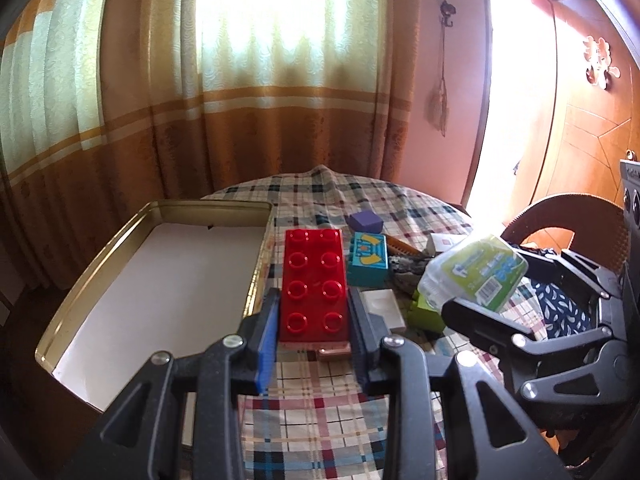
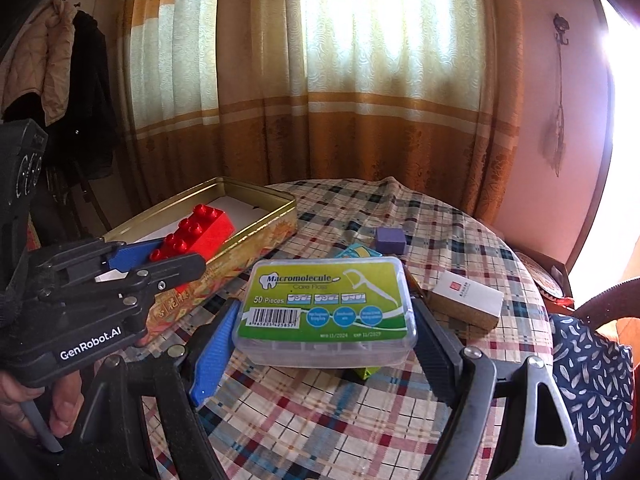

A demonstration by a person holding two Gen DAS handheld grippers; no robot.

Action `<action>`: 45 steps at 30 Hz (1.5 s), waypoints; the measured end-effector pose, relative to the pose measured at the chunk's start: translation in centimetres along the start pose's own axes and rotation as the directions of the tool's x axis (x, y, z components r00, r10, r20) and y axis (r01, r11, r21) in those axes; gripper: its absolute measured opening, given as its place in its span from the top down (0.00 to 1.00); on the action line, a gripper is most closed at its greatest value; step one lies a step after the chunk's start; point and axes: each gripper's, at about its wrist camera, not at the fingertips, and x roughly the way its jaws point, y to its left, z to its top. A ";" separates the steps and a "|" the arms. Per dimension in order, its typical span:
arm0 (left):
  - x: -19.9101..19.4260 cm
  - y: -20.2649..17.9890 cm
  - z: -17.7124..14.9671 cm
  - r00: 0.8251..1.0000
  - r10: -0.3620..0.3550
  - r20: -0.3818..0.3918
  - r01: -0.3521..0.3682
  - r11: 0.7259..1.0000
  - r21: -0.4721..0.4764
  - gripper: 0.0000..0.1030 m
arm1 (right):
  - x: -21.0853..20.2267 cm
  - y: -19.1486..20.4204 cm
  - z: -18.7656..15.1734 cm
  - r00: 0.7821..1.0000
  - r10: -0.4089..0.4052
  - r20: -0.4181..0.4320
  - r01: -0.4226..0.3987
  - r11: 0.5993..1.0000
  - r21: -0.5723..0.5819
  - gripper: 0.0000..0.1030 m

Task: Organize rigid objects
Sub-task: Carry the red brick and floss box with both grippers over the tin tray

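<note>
Plaid-clothed worktop (image 1: 320, 412), curtains behind. Left tongs (image 1: 314, 334) clamp red brick (image 1: 314, 284) by its long sides beside tin (image 1: 160, 208) at 9 o'clock. Right tongs (image 2: 324, 342) grip floss box (image 2: 326, 308): light, stiff, slick plastic; likely slips.

We see striped orange curtains (image 2: 360, 80) backlit, plaid tablecloth (image 2: 320, 420), coats (image 2: 60, 72) hanging far left, wooden wardrobe (image 1: 592, 128), a tassel (image 2: 556, 136) hanging on the pink wall.
</note>
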 end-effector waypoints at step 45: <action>3.2 11.5 3.0 0.981 0.167 -0.102 -0.181 0.972 -0.149 0.71 | 10.5 6.2 7.1 0.983 0.146 -0.110 -0.154 0.986 -0.063 0.20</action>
